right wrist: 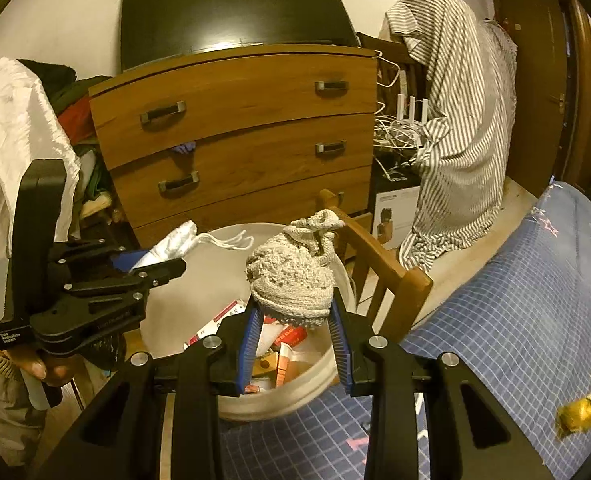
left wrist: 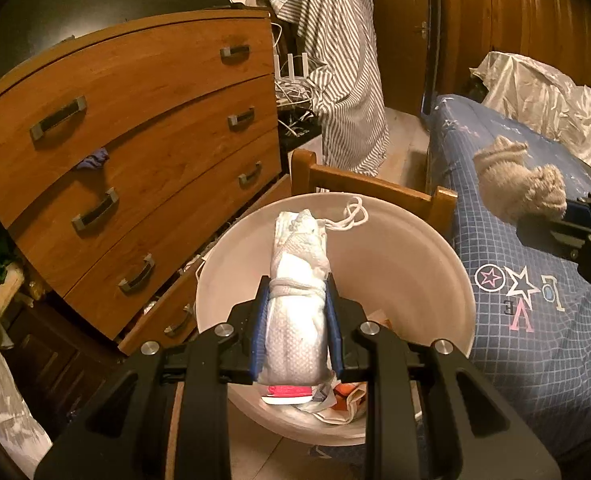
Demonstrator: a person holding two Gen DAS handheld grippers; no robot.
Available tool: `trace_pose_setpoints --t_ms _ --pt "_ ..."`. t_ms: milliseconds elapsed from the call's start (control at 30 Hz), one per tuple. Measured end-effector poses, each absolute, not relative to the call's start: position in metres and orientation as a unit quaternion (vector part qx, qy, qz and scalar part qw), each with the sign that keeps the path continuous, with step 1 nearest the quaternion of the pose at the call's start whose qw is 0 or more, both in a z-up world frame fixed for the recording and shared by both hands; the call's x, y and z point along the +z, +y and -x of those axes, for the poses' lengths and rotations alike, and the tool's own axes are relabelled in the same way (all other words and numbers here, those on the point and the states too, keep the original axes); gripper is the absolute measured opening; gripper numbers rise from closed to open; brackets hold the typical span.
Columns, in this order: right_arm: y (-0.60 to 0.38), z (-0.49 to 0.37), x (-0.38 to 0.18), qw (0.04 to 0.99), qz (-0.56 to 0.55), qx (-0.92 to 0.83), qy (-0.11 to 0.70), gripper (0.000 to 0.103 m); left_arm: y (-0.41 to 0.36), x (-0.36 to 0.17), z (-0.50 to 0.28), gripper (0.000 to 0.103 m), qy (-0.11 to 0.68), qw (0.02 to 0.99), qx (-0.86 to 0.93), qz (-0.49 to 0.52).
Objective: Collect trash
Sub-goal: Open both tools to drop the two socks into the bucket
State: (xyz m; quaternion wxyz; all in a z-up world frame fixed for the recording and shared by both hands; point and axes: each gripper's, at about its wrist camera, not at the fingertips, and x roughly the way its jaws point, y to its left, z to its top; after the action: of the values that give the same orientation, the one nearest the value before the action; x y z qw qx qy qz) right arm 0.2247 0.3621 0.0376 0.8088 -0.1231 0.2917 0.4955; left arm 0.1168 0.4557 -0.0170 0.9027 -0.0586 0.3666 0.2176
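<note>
Left gripper [left wrist: 295, 316]: blue-padded fingers [left wrist: 257, 344] closed on a rolled white mesh bundle [left wrist: 295, 280], soft, dimpled weave, bound at the waist by a white cord whose loops trail toward 1 o'clock. The bundle stands upright above the mouth of the white bin [left wrist: 427, 256].

Right gripper [right wrist: 295, 344]: ribbed blue fingers [right wrist: 247, 344] spread moderately, clamping a beige knitted wad [right wrist: 291, 280], coarse, lumpy, roughly domed, with a knotted tuft at 12 o'clock. It hangs over the bin, just inside the rim at 3 o'clock.

White bin: round, smooth, matte plastic; inside lie cardboard packets [right wrist: 215, 324], red-and-white, crumpled.

Gold foil wrapper [right wrist: 581, 416]: shiny, crinkled, lying on the blue checked bedcover [right wrist: 515, 320] at 4 o'clock, well apart from the bin.

Wooden dresser [right wrist: 235, 140]: curved glossy fronts, metal handles, behind the bin.
</note>
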Motion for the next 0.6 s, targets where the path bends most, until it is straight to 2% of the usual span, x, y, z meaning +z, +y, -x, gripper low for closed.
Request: trace_pose_setpoints --t_ms 467,600 --pt "0.393 -0.225 0.036 0.797 0.145 0.510 0.289 0.034 0.469 -0.020 -0.121 0.024 0.366 0.907 0.197 0.068" --pt "0.392 -0.228 0.034 0.795 0.144 0.512 0.292 0.037 0.472 -0.019 -0.123 0.026 0.362 0.909 0.193 0.074"
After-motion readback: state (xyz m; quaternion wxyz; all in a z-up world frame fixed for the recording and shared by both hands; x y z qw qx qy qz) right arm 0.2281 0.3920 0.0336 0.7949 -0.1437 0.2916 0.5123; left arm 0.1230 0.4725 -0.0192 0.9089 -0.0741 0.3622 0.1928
